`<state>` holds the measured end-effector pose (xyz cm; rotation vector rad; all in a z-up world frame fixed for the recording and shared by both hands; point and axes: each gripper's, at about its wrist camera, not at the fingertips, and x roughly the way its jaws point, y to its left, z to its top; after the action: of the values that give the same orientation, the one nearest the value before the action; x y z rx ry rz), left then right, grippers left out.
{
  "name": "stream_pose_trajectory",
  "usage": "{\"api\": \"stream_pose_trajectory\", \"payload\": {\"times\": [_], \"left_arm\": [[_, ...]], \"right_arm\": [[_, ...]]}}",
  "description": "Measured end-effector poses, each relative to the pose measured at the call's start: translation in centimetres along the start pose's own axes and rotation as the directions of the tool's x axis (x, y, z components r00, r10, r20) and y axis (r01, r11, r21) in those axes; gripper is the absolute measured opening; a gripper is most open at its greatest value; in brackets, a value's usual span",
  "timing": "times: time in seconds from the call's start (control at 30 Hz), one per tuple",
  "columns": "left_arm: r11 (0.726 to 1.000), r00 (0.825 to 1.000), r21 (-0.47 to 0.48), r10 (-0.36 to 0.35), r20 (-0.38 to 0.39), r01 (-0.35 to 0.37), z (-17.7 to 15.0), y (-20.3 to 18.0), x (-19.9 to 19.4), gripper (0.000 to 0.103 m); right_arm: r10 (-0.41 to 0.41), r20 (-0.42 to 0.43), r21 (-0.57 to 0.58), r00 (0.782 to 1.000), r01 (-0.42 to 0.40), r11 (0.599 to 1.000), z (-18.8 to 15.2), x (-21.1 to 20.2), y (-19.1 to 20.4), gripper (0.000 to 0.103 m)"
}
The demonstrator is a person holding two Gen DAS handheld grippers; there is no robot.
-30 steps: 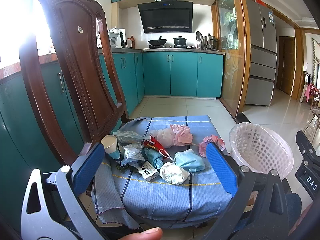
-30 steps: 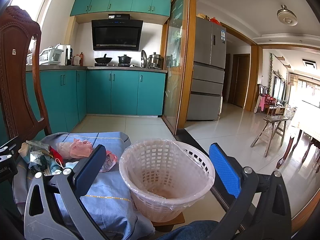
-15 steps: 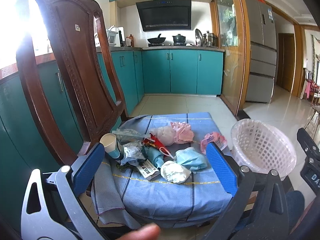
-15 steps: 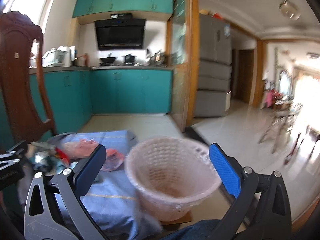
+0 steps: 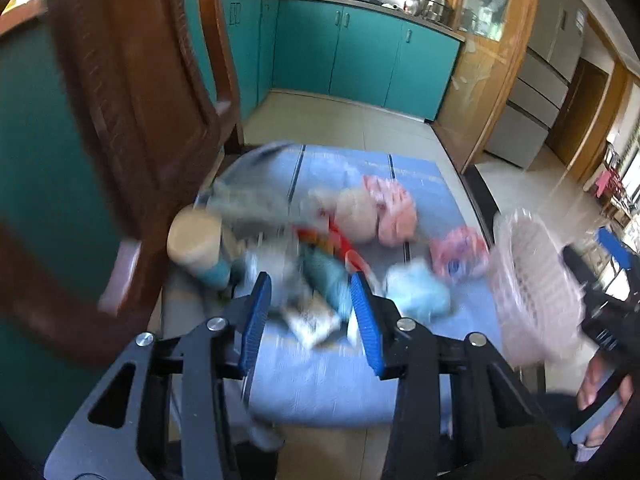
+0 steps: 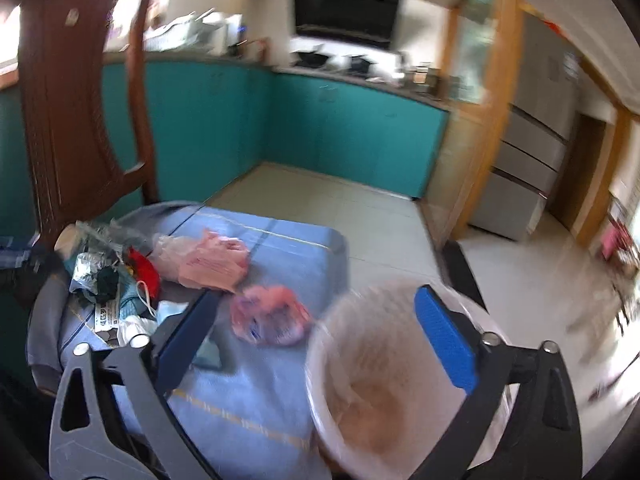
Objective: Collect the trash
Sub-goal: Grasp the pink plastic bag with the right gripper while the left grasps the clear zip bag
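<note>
A heap of trash lies on the blue cloth (image 5: 320, 376) of a seat: a paper cup (image 5: 196, 240), a white packet (image 5: 312, 320), a blue face mask (image 5: 418, 292), a pink bag (image 5: 394, 208) and a small pink wrapper (image 5: 458, 254). My left gripper (image 5: 310, 280) hovers over the near side of the heap. Its jaws are closing, a narrow gap is left, and the packet shows in the gap with no pad on it. My right gripper (image 6: 318, 296) stands wide, closing slightly, over the near rim of the white mesh basket (image 6: 316, 360), holding nothing. Both views are blurred.
The carved wooden chair back (image 5: 132, 100) rises close on the left of the heap. The basket (image 5: 532, 280) stands right of the seat. Teal cabinets (image 6: 344, 136) line the far wall, with tiled floor (image 6: 352, 216) between. A hand (image 5: 596, 396) shows at the lower right.
Both grippers have moved forward and tipped down toward the seat. The left jaws have narrowed a great deal. The right gripper has swung left, over the basket's rim.
</note>
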<state>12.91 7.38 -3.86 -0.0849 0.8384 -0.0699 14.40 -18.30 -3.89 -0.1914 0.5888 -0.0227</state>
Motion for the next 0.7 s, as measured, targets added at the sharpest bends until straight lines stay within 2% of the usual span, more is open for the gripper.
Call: {"api": "stream_pose_trajectory", "payload": {"times": [0.03,0.07,0.1,0.13,0.17,0.2,0.33,0.4,0.47,0.6,0.67,0.7], "left_arm": [[1.000,1.000,0.006,0.020,0.008,-0.021,0.8,-0.5,0.3,0.043],[0.999,0.999,0.013,0.031,0.025,-0.031,1.9,-1.0,0.6,0.044],[1.000,0.999,0.020,0.015,0.046,-0.016,2.8,-1.6,1.1,0.052],[1.000,0.998,0.026,0.005,0.066,-0.007,3.3,-2.0,1.5,0.059],[0.999,0.996,0.036,0.004,0.091,-0.007,3.5,-2.3,1.7,0.072],[0.998,0.993,0.054,0.018,0.118,-0.025,3.5,-2.5,2.1,0.079],[0.986,0.984,0.119,0.099,0.149,-0.117,3.1,-2.1,4.7,0.083],[0.988,0.990,0.110,0.093,0.109,-0.105,3.1,-1.3,5.9,0.083],[0.994,0.995,0.086,0.057,0.082,-0.064,3.4,-0.5,6.5,0.084],[0.992,0.993,0.104,0.058,0.100,-0.068,3.8,-0.3,6.6,0.085],[0.991,0.991,0.111,0.065,0.113,-0.078,3.8,0.0,6.3,0.085],[0.991,0.990,0.103,0.067,0.123,-0.080,3.8,0.3,6.0,0.085]], "right_arm": [[0.015,-0.020,-0.014,1.000,-0.015,1.000,0.7,1.0,0.0,0.074],[0.019,-0.047,-0.019,0.999,-0.020,1.000,1.3,2.7,-0.1,0.066],[0.028,-0.081,-0.014,0.996,-0.030,0.999,1.8,4.3,-0.3,0.058],[0.050,-0.112,-0.003,0.993,-0.050,0.999,1.8,5.4,-0.7,0.057],[0.090,-0.146,0.015,0.985,-0.089,0.996,1.7,6.7,-1.0,0.057],[0.125,-0.166,0.030,0.978,-0.122,0.992,1.3,7.8,-1.1,0.057],[0.123,-0.217,-0.028,0.968,-0.132,0.991,-0.6,10.3,0.3,0.071],[0.109,-0.232,-0.087,0.967,-0.132,0.987,-1.3,11.1,1.5,0.075],[0.090,-0.248,-0.140,0.964,-0.127,0.982,-1.5,12.0,2.8,0.076],[0.058,-0.265,-0.204,0.963,-0.115,0.972,-2.1,13.0,4.1,0.076],[0.077,-0.274,-0.215,0.959,-0.138,0.967,-2.3,13.1,4.5,0.067],[0.081,-0.275,-0.223,0.958,-0.145,0.964,-2.4,13.0,4.7,0.051]]}}
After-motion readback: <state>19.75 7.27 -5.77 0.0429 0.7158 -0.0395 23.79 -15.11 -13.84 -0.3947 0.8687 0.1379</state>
